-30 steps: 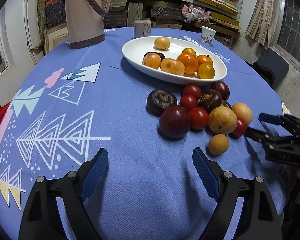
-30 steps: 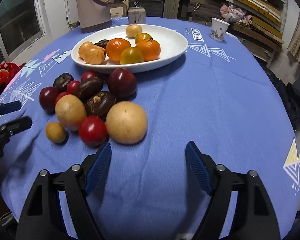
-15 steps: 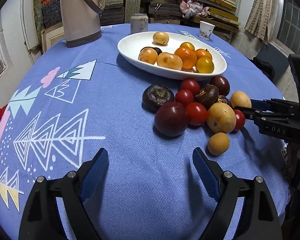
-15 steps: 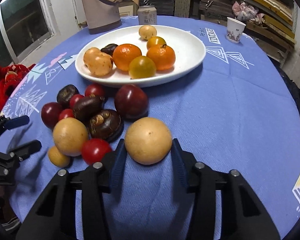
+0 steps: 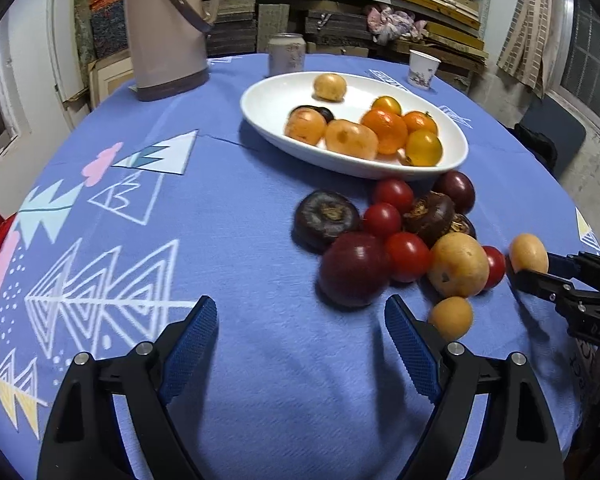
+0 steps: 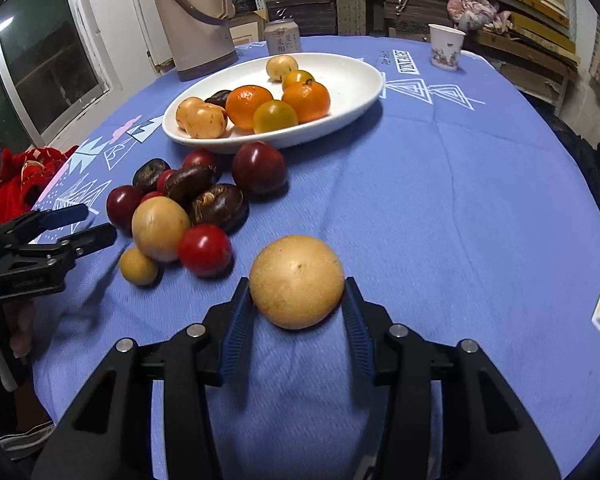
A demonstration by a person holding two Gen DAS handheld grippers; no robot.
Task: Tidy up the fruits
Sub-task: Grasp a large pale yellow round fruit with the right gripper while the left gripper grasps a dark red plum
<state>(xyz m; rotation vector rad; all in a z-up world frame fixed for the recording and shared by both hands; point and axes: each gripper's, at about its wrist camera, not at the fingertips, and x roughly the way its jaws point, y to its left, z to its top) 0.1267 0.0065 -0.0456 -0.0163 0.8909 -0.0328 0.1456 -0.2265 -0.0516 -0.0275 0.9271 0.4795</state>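
Observation:
A white oval plate (image 5: 268, 100) (image 6: 360, 76) holds several orange, yellow and tan fruits. In front of it on the blue cloth lies a pile of red tomatoes (image 5: 406, 256), dark plums (image 5: 354, 268) and tan fruits (image 5: 458, 266). My right gripper (image 6: 298, 304) is shut on a tan round fruit (image 6: 296, 280), lifted slightly off the cloth and apart from the pile; it shows in the left wrist view (image 5: 528, 254). My left gripper (image 5: 300, 344) is open and empty, just short of the big plum.
A beige thermos jug (image 5: 164, 28), a drink can (image 5: 286, 54) and a paper cup (image 5: 420, 68) stand behind the plate. A red cloth (image 6: 24, 176) lies off the table's left edge. Shelves of stacked boards fill the back.
My right gripper moved in, closed on the tan round fruit and pulled it away from the pile. My left gripper edged closer to the pile.

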